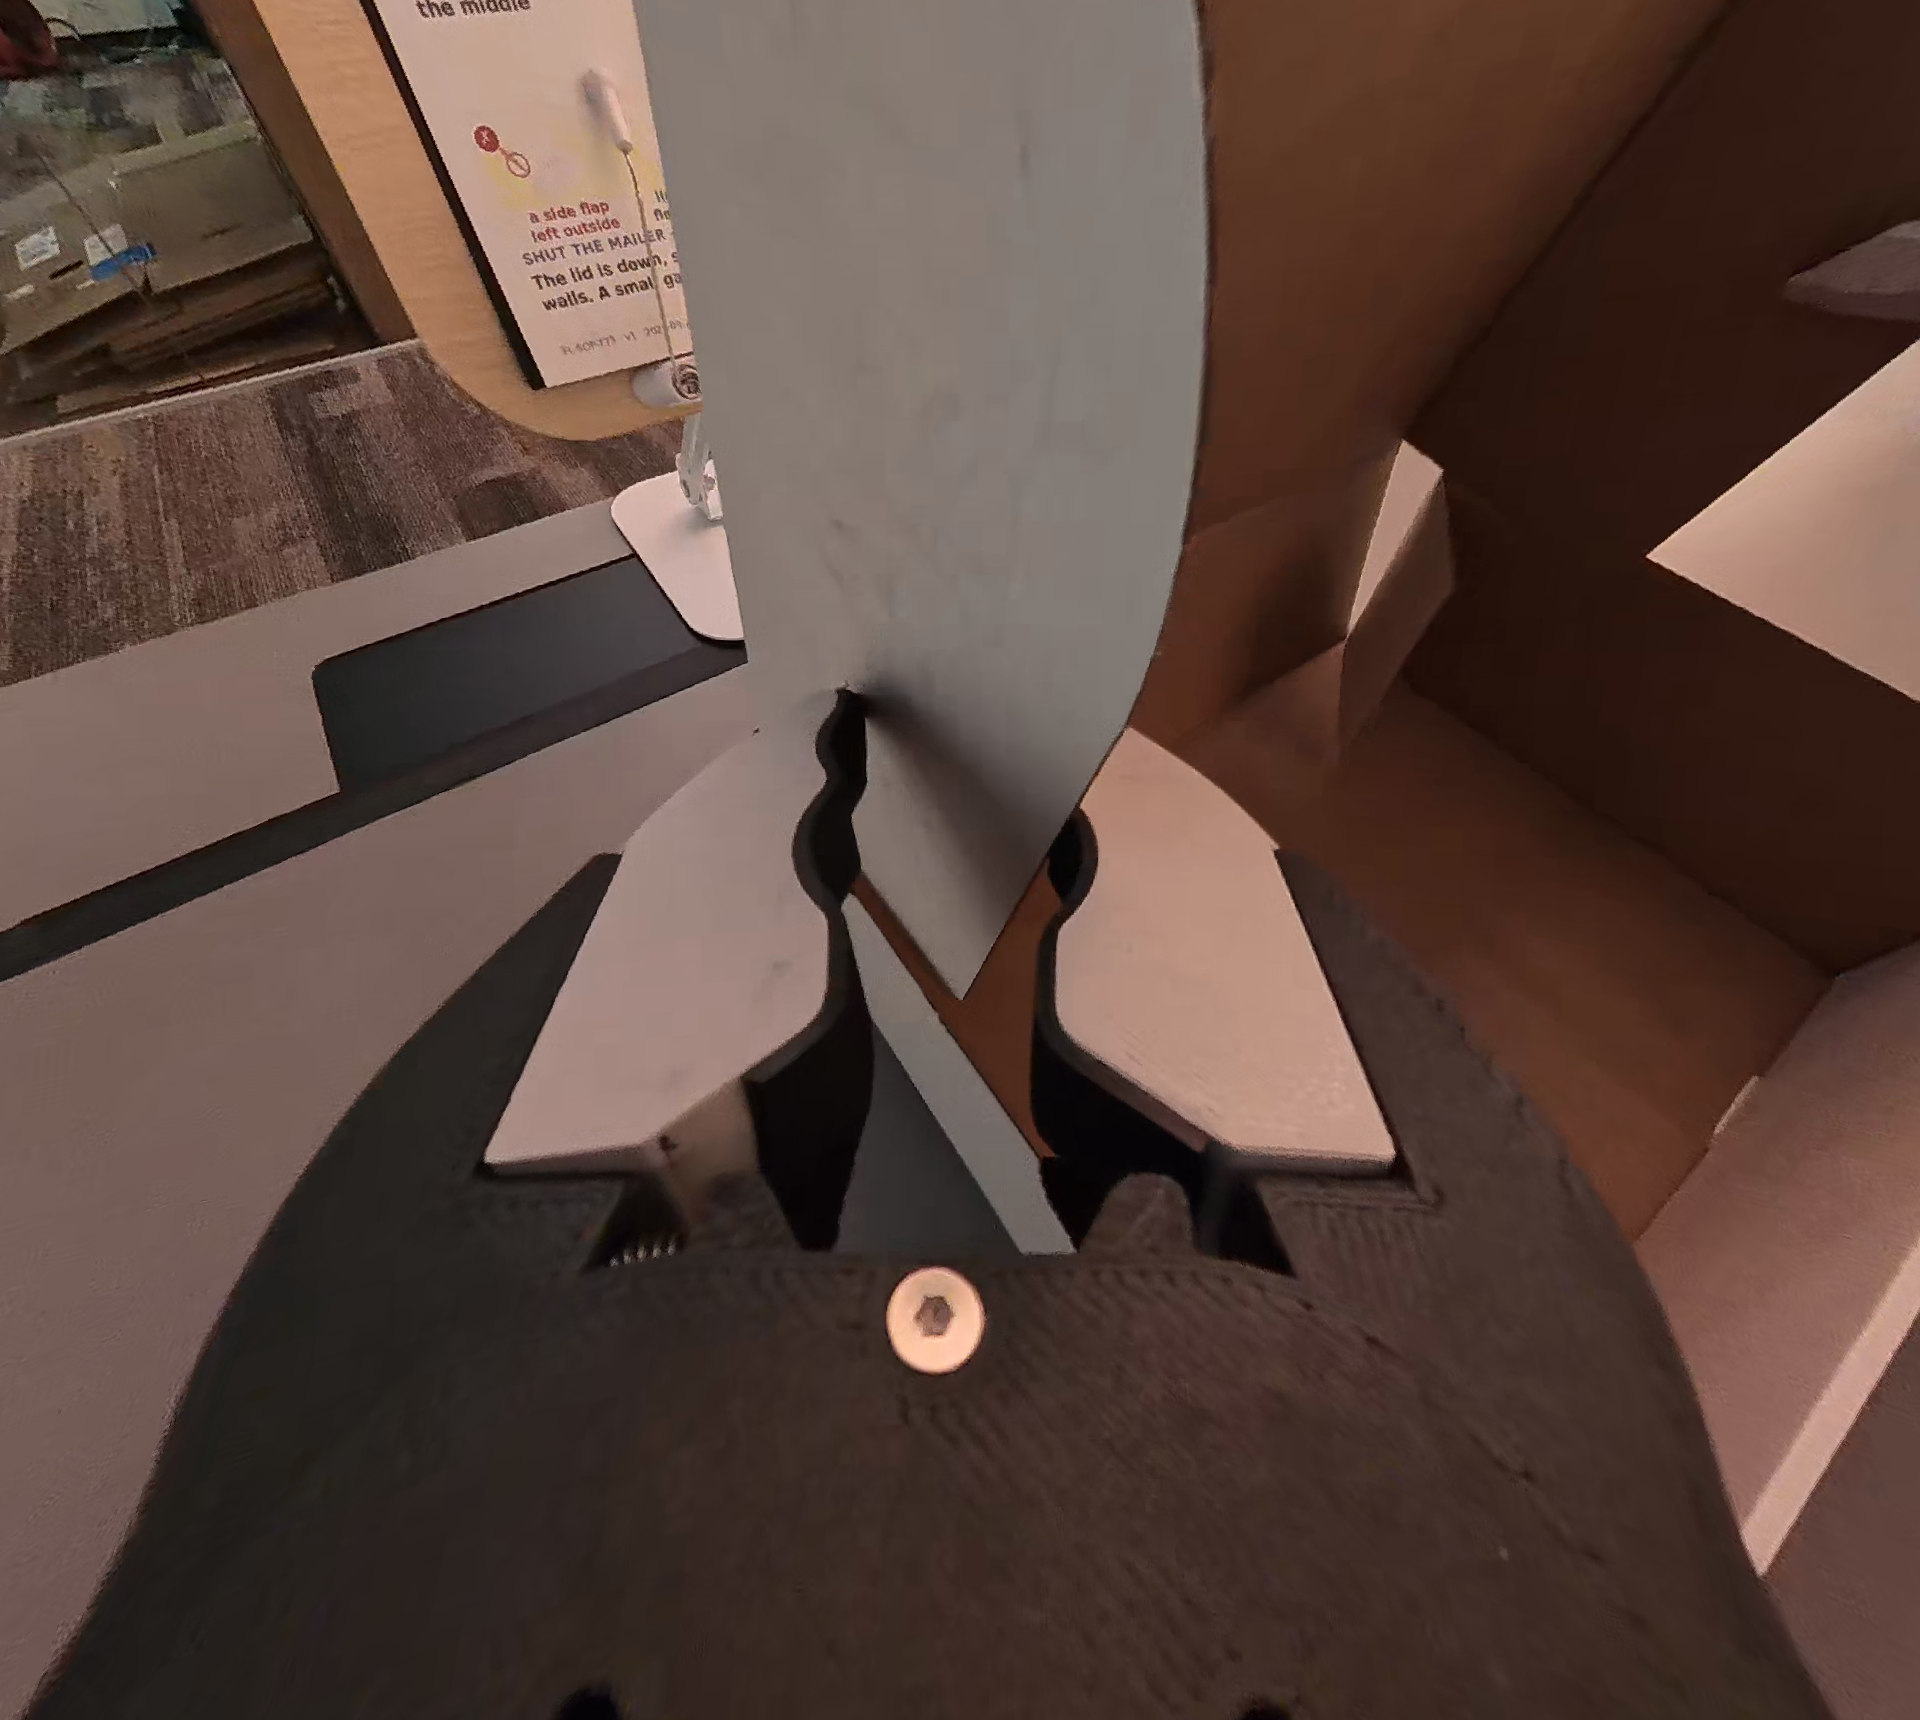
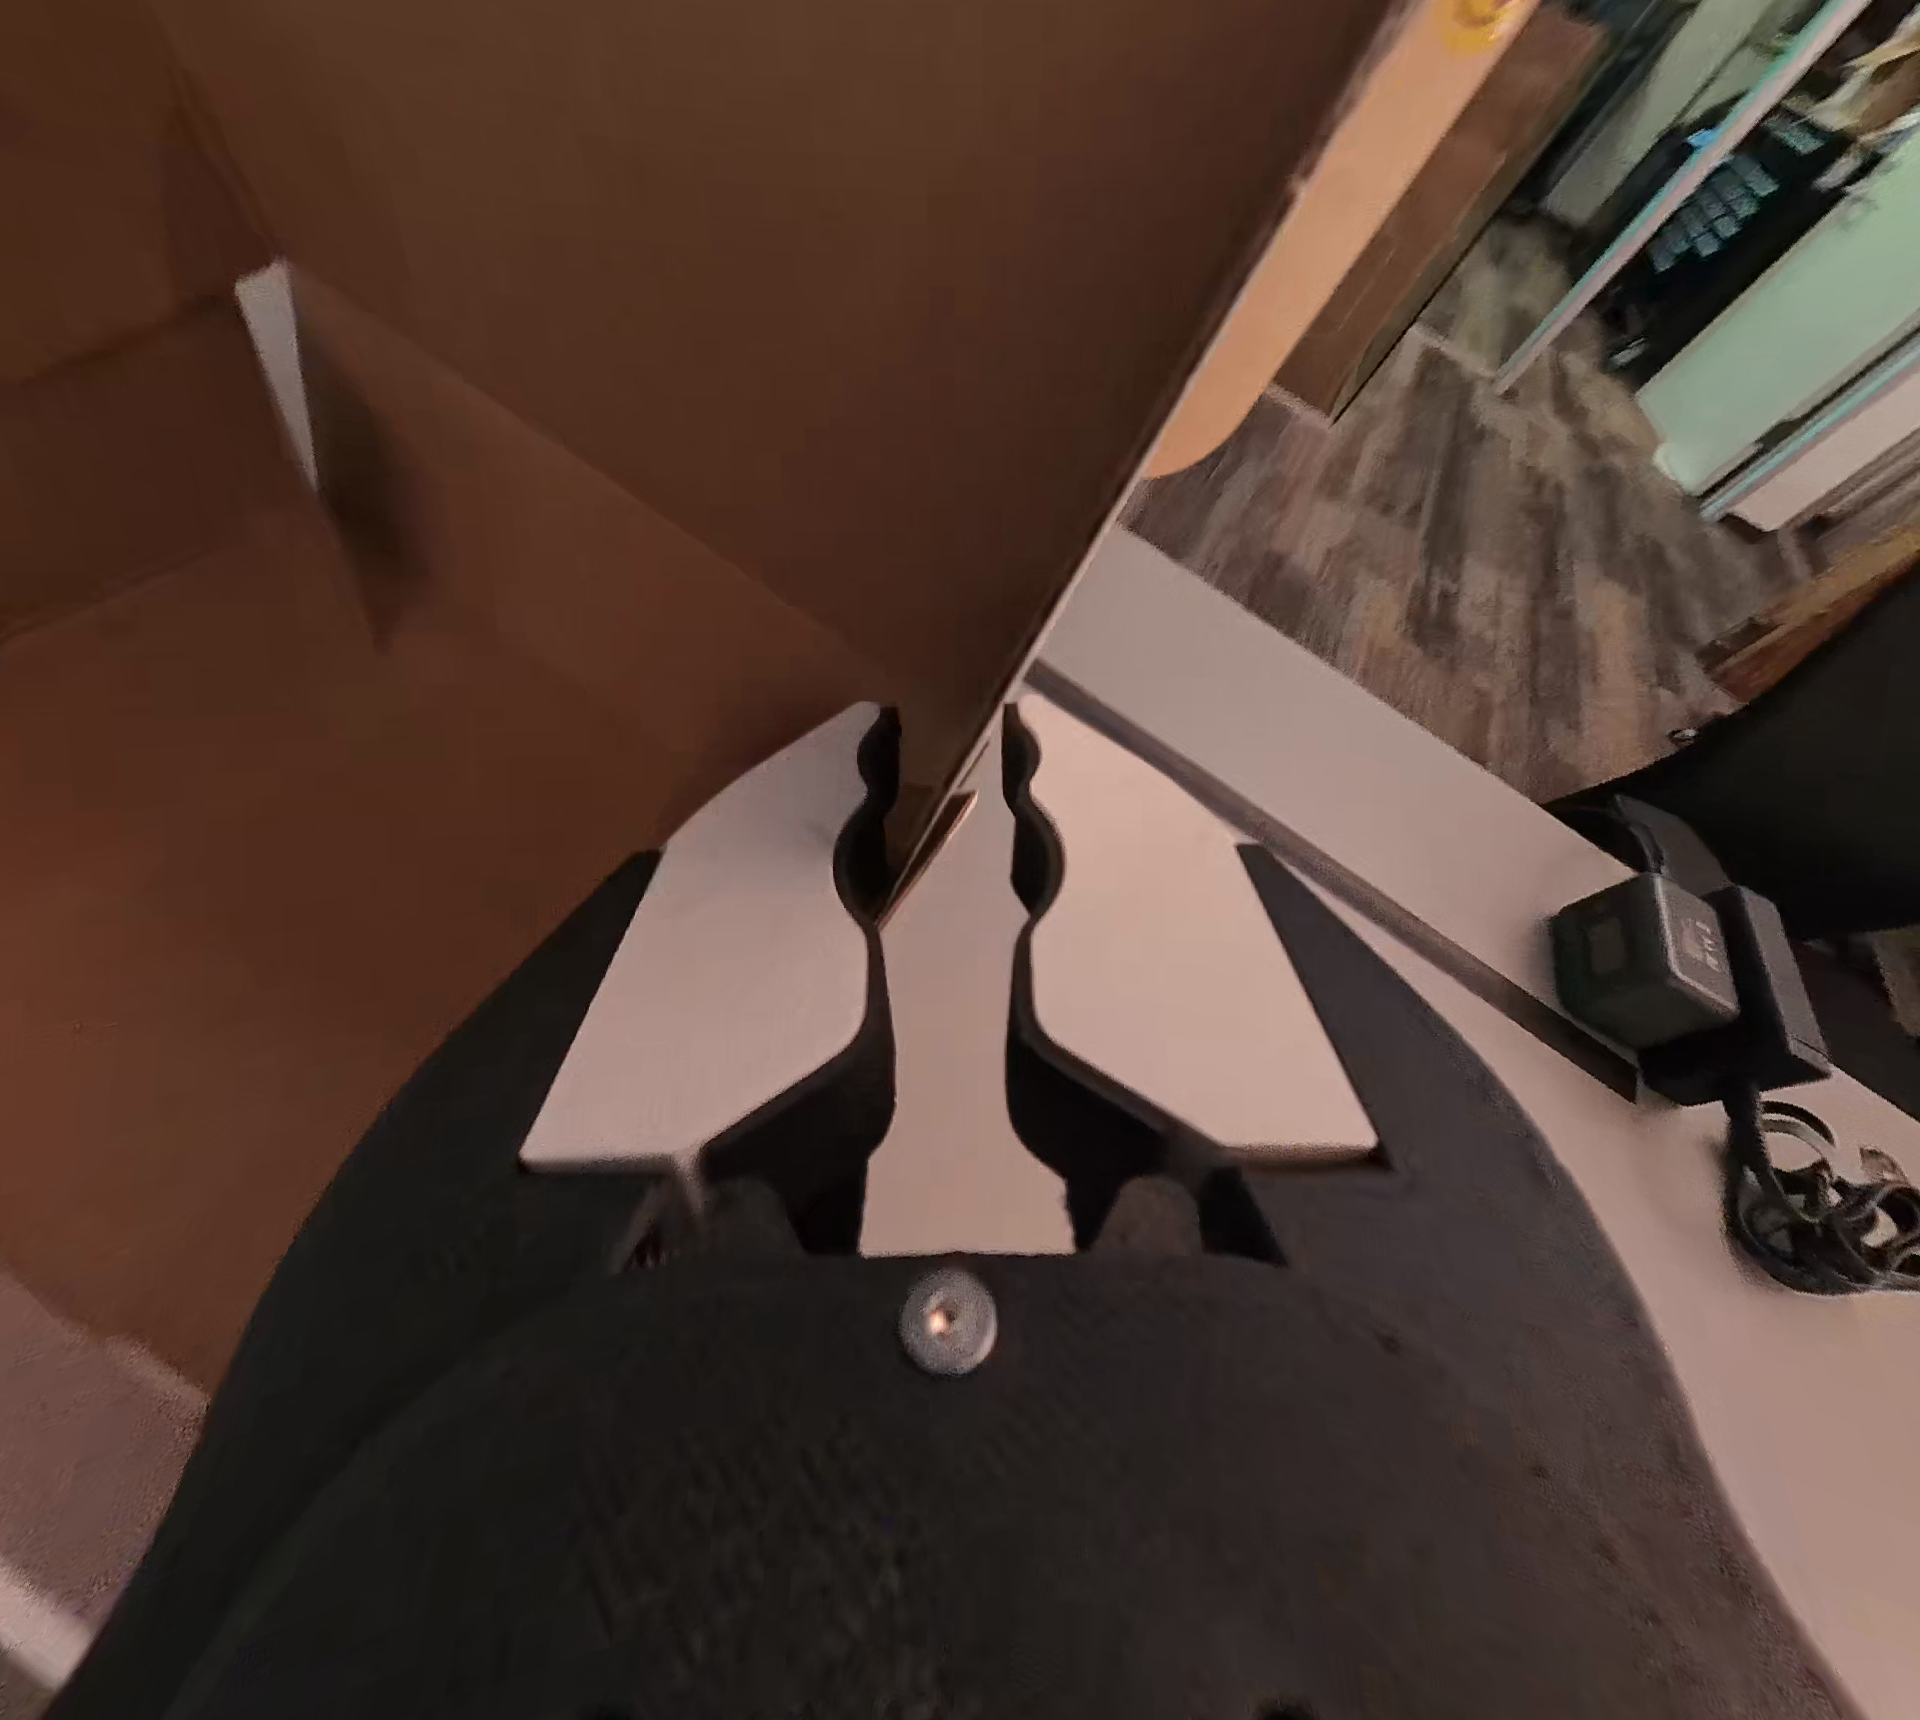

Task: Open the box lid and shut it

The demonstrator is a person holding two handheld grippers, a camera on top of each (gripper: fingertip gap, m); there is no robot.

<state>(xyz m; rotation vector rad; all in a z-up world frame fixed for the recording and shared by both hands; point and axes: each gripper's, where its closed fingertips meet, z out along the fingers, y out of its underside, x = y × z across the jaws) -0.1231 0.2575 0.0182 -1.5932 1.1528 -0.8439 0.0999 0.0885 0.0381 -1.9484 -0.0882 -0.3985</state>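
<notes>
Firstly, box [image 1: 1621,839]: brown cardboard, open, filling the right half of the left wrist view; inner walls and floor visible at right centre.

Lid [image 2: 727,164]: raised, its brown inner face filling the upper left and centre of the right wrist view; its pale blue-grey outer face [image 1: 935,320] stands upright through the centre of the left wrist view.

Table [image 1: 156,1047]: grey, lower left.

Poster [image 1: 520,143]: white printed sheet on a wooden panel, upper left.

Left gripper [image 1: 956,849]: fingers spread, the lid's edge standing between them.

Right gripper [image 2: 940,823]: fingers parted, the lid's edge against the left finger [image 2: 748,922], gap to the other.

Small black camera [image 2: 1652,964]: on the table, right centre.
</notes>
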